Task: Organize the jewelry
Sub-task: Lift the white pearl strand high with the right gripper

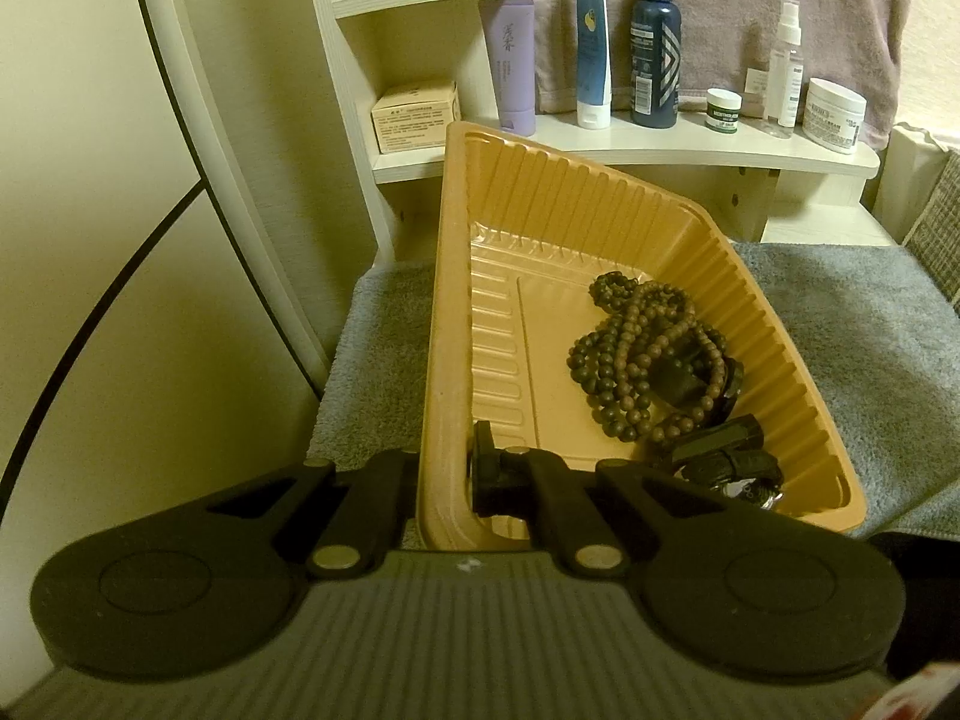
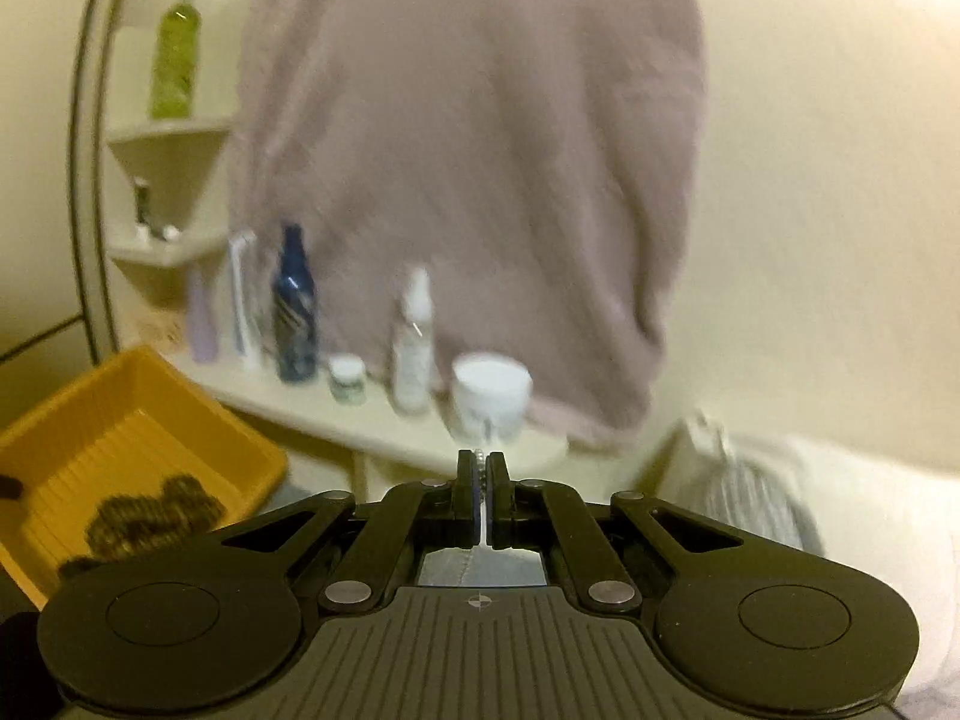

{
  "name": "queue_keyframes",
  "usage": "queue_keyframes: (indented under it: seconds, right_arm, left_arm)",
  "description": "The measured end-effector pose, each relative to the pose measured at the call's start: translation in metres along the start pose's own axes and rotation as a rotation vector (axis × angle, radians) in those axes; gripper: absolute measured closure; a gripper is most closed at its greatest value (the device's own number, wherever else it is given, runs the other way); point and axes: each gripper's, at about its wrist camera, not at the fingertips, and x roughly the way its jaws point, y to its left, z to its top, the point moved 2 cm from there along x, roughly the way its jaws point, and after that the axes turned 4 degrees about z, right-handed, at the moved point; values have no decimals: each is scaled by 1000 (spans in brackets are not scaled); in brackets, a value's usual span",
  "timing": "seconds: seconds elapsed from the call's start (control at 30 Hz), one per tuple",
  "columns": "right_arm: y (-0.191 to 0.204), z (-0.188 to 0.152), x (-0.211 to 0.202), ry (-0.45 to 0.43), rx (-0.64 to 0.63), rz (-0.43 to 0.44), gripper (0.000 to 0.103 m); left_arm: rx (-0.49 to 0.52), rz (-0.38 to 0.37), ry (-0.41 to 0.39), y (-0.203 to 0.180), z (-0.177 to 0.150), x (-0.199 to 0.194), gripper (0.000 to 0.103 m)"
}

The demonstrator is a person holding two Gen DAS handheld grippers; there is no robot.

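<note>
**Steady the tray, bring in the pinched piece**

The orange tray (image 1: 456, 312) sits tilted on the grey towel (image 1: 852, 324), left gripper (image 1: 447, 483) jaws clamping its near wall. Keep it tilted; wooden beads (image 1: 648, 354) rest inside. Right gripper (image 2: 481, 501) jaws pinch something small and pale, well right of the tray.

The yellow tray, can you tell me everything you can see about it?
The yellow tray looks like thin molded plastic with ribbed walls and a grooved floor. It is tilted, lifted at the near left wall, where the left hand-held gripper clamps it, over a gray towel. Brown bead strands and small dark pieces lie inside.
</note>
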Motion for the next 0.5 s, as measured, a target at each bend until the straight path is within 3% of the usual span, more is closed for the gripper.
queue_keyframes:
  seconds: [0.5]
  right_arm:
    - [74, 73, 8, -83, -160, 280, 101]
  left_arm:
    - [-2, -2, -1, -1, 1, -1, 100]
